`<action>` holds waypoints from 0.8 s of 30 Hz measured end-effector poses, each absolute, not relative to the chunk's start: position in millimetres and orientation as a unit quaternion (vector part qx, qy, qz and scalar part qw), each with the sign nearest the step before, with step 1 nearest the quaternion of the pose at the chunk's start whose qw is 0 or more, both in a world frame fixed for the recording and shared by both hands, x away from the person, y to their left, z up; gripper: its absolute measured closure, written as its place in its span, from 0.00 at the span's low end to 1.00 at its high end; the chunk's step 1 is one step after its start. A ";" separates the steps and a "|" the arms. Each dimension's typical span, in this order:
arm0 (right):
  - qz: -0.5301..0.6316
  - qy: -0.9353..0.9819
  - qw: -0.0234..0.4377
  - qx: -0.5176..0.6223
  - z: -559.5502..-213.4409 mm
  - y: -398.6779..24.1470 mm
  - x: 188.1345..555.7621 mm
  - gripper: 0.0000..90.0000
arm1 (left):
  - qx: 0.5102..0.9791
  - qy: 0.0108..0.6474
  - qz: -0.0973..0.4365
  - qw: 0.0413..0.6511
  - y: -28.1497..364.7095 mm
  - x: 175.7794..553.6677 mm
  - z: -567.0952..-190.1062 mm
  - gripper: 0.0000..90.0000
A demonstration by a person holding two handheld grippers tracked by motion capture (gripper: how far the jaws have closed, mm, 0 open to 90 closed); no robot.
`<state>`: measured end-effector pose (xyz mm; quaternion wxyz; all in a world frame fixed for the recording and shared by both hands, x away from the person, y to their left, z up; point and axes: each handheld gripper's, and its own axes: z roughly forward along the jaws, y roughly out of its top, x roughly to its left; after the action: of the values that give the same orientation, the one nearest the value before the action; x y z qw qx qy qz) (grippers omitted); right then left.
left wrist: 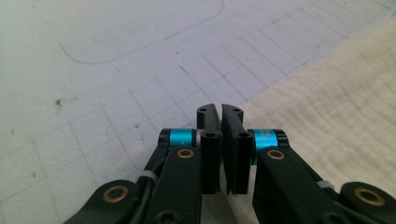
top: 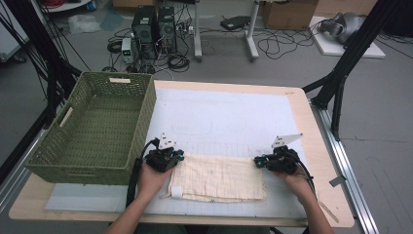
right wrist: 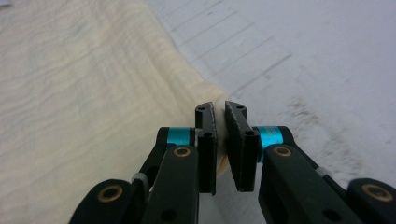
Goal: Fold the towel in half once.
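Cream cloth (top: 219, 176) lies flat, folded to a wide strip, in the lower centre of the high view on the white gridded mat (top: 234, 117). A small white tag sits at its lower left edge. Green woven basket (top: 97, 129) stands at the left of the frame, just beside the cloth's left end.

Left gripper (top: 164, 157) sits at the cloth's upper left corner, right gripper (top: 275, 161) at the upper right corner. In the left gripper view the left gripper (left wrist: 220, 122) has its jaws drawn nearly together, a thin slit between them, cloth edge running in underneath; I judge the corner pinched, though the fabric between the pads is hard to see. In the right gripper view the right gripper (right wrist: 219, 122) is likewise clamped down, with a fold of cloth visibly caught between the jaws.

Step in hand, as I read it: both far corners gripped, ready to lift and fold.

Notes for doing it well: raise both corners together and level, keep the far edge taut, check that every layer is caught, carry the edge toward the near edge, and align corners before releasing.
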<state>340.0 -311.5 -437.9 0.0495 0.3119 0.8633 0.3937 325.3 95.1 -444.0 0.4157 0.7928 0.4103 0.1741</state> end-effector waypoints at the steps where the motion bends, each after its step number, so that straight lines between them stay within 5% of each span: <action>1: 0.396 0.861 0.054 0.315 -435.9 -312.6 342.2 0.92 | 0.788 0.412 0.178 0.421 94.3 327.3 -442.4 0.95; 11: 0.410 0.838 0.084 0.350 -423.2 -320.0 363.6 0.91 | 0.760 0.437 0.183 0.445 90.0 351.9 -436.3 0.94; 17: 0.414 0.829 0.081 0.366 -433.1 -322.0 365.7 0.71 | 0.777 0.426 0.178 0.429 91.7 351.6 -438.9 0.80; 24: 0.432 0.817 0.081 0.373 -433.4 -326.4 359.7 0.54 | 0.776 0.414 0.176 0.442 92.1 348.4 -434.8 0.74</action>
<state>359.7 -326.4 -433.4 0.0812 0.3735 0.8166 0.4325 348.4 92.1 -434.8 0.4417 0.7761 0.4141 0.1764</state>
